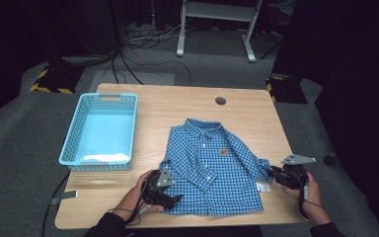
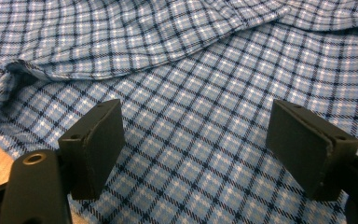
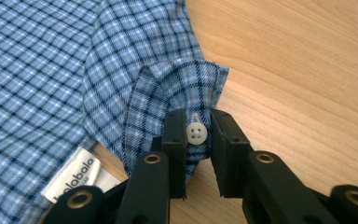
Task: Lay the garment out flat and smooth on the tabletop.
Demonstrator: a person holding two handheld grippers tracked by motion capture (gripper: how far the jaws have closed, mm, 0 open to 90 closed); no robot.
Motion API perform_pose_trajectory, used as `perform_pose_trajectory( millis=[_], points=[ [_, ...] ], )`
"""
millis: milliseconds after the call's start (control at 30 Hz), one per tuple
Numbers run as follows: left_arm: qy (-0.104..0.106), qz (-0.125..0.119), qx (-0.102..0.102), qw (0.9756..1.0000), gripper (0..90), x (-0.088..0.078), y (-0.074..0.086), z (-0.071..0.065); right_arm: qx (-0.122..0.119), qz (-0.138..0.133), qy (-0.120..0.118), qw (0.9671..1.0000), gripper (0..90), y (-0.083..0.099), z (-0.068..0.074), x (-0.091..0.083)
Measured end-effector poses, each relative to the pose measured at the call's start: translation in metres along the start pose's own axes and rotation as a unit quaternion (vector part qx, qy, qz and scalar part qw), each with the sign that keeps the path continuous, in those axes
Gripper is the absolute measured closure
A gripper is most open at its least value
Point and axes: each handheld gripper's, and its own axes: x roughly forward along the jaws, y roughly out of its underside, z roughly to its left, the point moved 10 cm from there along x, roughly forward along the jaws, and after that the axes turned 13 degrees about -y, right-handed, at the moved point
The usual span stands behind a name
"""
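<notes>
A small blue checked shirt [image 1: 209, 163] lies spread flat, front up, on the wooden table [image 1: 177, 103]. My left gripper [image 1: 175, 199] hovers at the shirt's lower left corner, near the hem. In the left gripper view that gripper [image 2: 196, 135] stands open, with checked cloth [image 2: 191, 70] under the wide gap and nothing between the pads. My right gripper [image 1: 272, 172] is at the end of the shirt's right-hand sleeve. The right gripper view shows this gripper [image 3: 198, 133] shut on the sleeve cuff [image 3: 186, 88], a white button [image 3: 196, 133] showing between the jaws.
A light blue plastic basket [image 1: 74, 133] stands on the table's left side, with something pale at its near end. A round cable hole [image 1: 220, 100] sits near the far edge. A white label [image 3: 74, 175] sticks out from the shirt's hem beside the cuff.
</notes>
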Motion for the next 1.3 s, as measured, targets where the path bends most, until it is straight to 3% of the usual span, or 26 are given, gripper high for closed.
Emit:
perform_pose_trajectory(
  millis=[900,1167,1300],
  points=[
    [0.000,0.000,0.000,1.0000,19.1,0.000,0.000,0.000,0.047,-0.009,0.028,0.9985,76.3,0.030,-0.020,-0.021],
    [0.000,0.000,0.000,1.0000,19.1,0.000,0.000,0.000,0.062,-0.013,0.038,0.9972,71.8,0.039,-0.029,-0.029],
    [-0.001,0.001,-0.001,1.0000,19.1,0.000,0.000,0.000,0.074,-0.012,0.059,0.9954,66.1,0.043,-0.036,-0.034]
  ],
)
